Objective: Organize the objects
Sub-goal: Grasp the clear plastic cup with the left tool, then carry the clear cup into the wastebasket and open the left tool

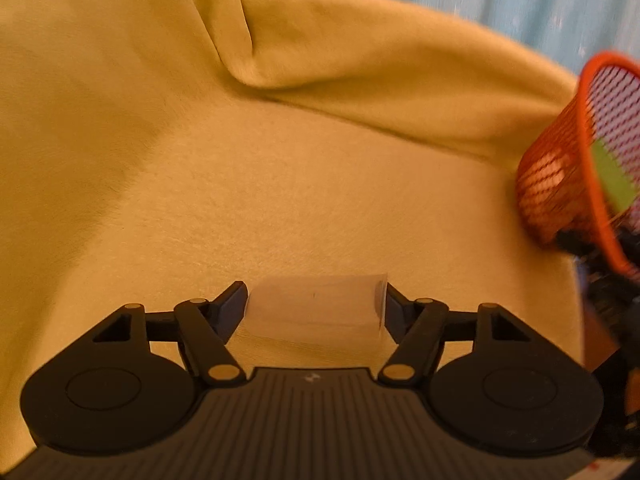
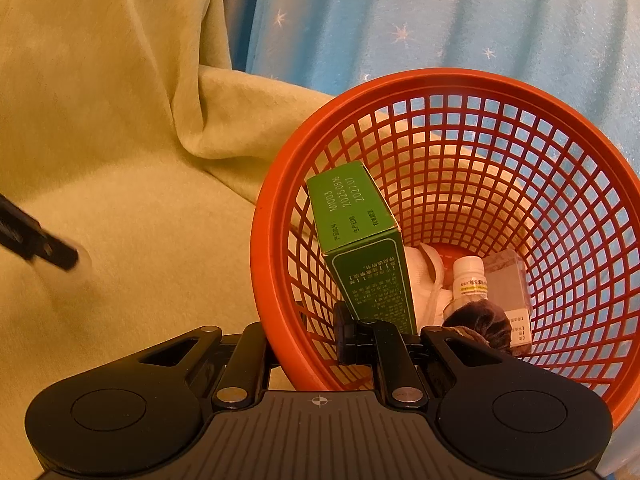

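Observation:
My left gripper (image 1: 316,308) hangs over the yellow blanket (image 1: 280,200), its pads against both sides of a clear plastic box (image 1: 316,312) held between them. The right wrist view catches one of its fingers (image 2: 44,246) at the left edge. An orange mesh basket (image 2: 520,168) stands tilted at the right. My right gripper (image 2: 340,342) is shut on the basket's near rim. Inside the basket lie a green carton (image 2: 360,240), a small white bottle (image 2: 469,276), a white cloth (image 2: 424,276), a dark scrunchie (image 2: 480,326) and a clear box (image 2: 512,280).
The yellow blanket rises in thick folds (image 1: 360,68) behind the flat patch under my left gripper. A light blue star-patterned fabric (image 2: 440,20) hangs behind the basket. In the left wrist view the basket (image 1: 560,168) is at the far right edge.

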